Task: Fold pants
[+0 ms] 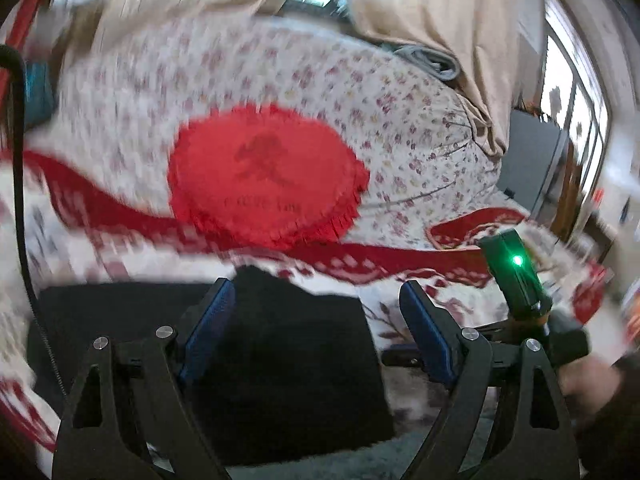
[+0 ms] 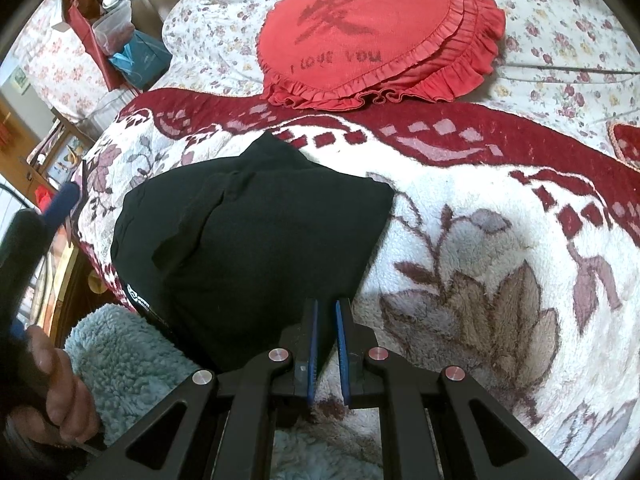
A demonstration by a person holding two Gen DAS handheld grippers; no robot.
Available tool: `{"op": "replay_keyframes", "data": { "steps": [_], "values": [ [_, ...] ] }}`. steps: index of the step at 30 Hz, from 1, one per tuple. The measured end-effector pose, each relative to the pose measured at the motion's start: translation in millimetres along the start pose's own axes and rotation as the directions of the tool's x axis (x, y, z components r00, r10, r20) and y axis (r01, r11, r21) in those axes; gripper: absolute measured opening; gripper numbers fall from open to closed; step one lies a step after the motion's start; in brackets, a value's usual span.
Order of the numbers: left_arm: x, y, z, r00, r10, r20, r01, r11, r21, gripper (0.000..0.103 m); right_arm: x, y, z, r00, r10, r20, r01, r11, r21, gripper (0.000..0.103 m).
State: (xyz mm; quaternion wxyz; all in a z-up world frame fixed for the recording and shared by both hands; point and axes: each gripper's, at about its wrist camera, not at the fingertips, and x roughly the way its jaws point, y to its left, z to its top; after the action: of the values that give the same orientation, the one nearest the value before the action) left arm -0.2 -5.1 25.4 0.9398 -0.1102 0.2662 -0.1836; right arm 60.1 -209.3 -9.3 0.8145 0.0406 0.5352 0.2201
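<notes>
While the black pants (image 2: 248,248) lay folded just below the red pillow (image 2: 376,36), soft and limp, best pinched at an edge, the left gripper (image 1: 316,320) stood apart, empty; the right gripper (image 2: 325,344) pinched their corner.

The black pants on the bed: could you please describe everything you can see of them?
The black pants lie folded into a compact, roughly square bundle of soft dark fabric, with a small white label at the near left edge. They rest on the red-and-white floral blanket, in front of the red cushion. The right gripper sits at their near corner.
</notes>
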Motion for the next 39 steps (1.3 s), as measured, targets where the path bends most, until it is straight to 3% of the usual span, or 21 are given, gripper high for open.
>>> {"op": "replay_keyframes", "data": {
  "steps": [2, 4, 7, 10, 12, 17, 19, 21, 23, 26, 29, 34, 39],
  "values": [
    [-1, 28, 5, 0.997, -0.061, -0.048, 0.054, 0.987, -0.151, 0.085, 0, -1, 0, 1.0, 0.001, 0.0, -0.001, 1.0, 0.004, 0.007],
    [-12, 58, 9, 0.995, -0.078, -0.057, 0.059, 0.959, -0.277, 0.085, -1, -1, -1, 1.0, 0.008, 0.002, -0.008, 1.0, 0.01, 0.007],
    [-47, 112, 10, 0.998, -0.057, -0.014, 0.045, 0.9, -0.434, 0.085, -2, -3, -2, 1.0, 0.022, 0.008, -0.022, 1.0, 0.018, 0.007],
    [-85, 170, -3, 1.0, 0.01, -0.003, -0.01, 0.822, -0.57, 0.085, -3, -6, -3, 0.999, 0.042, 0.014, -0.043, 0.999, 0.03, 0.007],
    [-107, 214, -24, 0.999, 0.052, 0.0, -0.039, 0.74, -0.671, 0.085, -4, -7, -2, 0.998, 0.054, 0.015, -0.055, 0.998, 0.035, 0.007],
    [-142, 300, -109, 0.994, 0.109, -0.022, -0.068, 0.444, -0.893, 0.085, -2, -9, -1, 0.997, 0.075, 0.008, -0.076, 0.996, 0.042, 0.007],
    [-144, 312, -135, 0.995, 0.101, -0.028, -0.063, 0.36, -0.931, 0.085, -1, -8, -1, 0.997, 0.076, 0.001, -0.076, 0.996, 0.041, 0.007],
    [-141, 316, -151, 0.996, 0.083, -0.023, -0.048, 0.313, -0.948, 0.085, 0, -8, 0, 0.997, 0.075, -0.004, -0.075, 0.996, 0.044, 0.007],
    [-136, 312, -155, 0.998, 0.064, -0.005, -0.025, 0.309, -0.951, 0.085, 1, -9, 0, 0.997, 0.074, -0.006, -0.074, 0.996, 0.045, 0.007],
    [-129, 304, -149, 0.999, 0.038, 0.037, 0.022, 0.331, -0.943, 0.085, 2, -9, 1, 0.998, 0.07, -0.01, -0.069, 0.997, 0.046, 0.007],
    [-119, 300, -143, 0.998, -0.001, 0.063, 0.06, 0.324, -0.944, 0.093, 3, -10, 1, 0.998, 0.069, -0.015, -0.068, 0.997, 0.048, 0.007],
    [-108, 300, -134, 0.994, -0.075, 0.086, 0.105, 0.313, -0.944, 0.093, 4, -10, 1, 0.998, 0.065, -0.02, -0.064, 0.997, 0.048, 0.007],
    [-108, 304, -119, 0.993, -0.053, 0.106, 0.117, 0.33, -0.937, 0.093, 4, -10, 0, 0.997, 0.071, -0.019, -0.07, 0.996, 0.056, 0.007]
  ]
}}
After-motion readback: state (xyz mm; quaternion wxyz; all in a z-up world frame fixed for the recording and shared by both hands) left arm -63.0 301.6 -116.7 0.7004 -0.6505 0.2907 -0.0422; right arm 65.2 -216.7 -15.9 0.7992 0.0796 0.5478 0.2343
